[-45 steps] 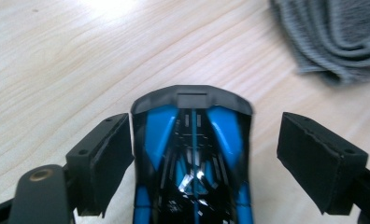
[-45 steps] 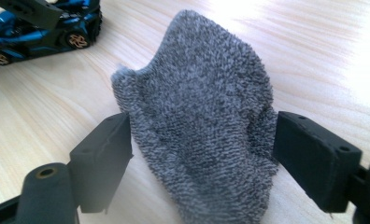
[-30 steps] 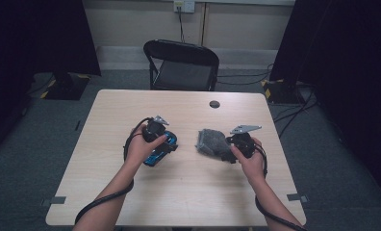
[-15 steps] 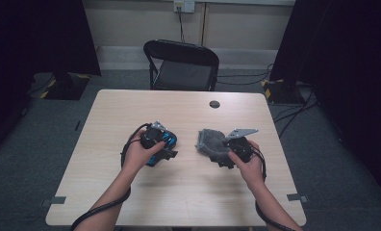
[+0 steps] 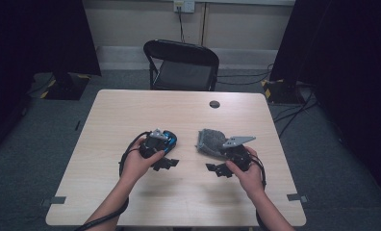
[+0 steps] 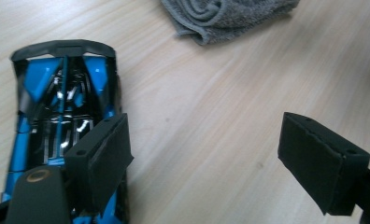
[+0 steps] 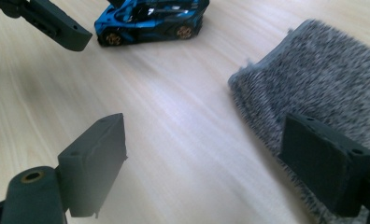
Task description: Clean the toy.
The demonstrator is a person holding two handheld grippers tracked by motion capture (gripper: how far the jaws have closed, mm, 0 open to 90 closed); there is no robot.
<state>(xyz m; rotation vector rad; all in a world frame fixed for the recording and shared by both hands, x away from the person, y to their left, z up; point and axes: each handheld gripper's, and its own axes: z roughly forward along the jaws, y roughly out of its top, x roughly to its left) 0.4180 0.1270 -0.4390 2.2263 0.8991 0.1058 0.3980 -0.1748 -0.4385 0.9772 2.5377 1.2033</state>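
A blue and black toy car (image 5: 168, 140) (image 6: 57, 112) (image 7: 150, 16) lies on the wooden table (image 5: 131, 110), left of centre. My left gripper (image 5: 165, 163) (image 6: 210, 165) is open; its left jaw overlaps the car's side and its right jaw stands over bare wood. A folded grey cloth (image 5: 209, 141) (image 6: 225, 16) (image 7: 323, 79) lies right of centre. My right gripper (image 5: 217, 169) (image 7: 211, 165) is open too, with one jaw over the cloth's near edge and the other over bare wood. Nothing sits between either pair of jaws.
A small dark disc (image 5: 214, 104) lies near the table's far edge. A black folding chair (image 5: 184, 62) stands behind the table. Cables trail from both grippers. Bare wood stretches between the car and the cloth.
Both grippers have drawn back a little toward the near edge of the table. The car and the cloth have stayed where they were.
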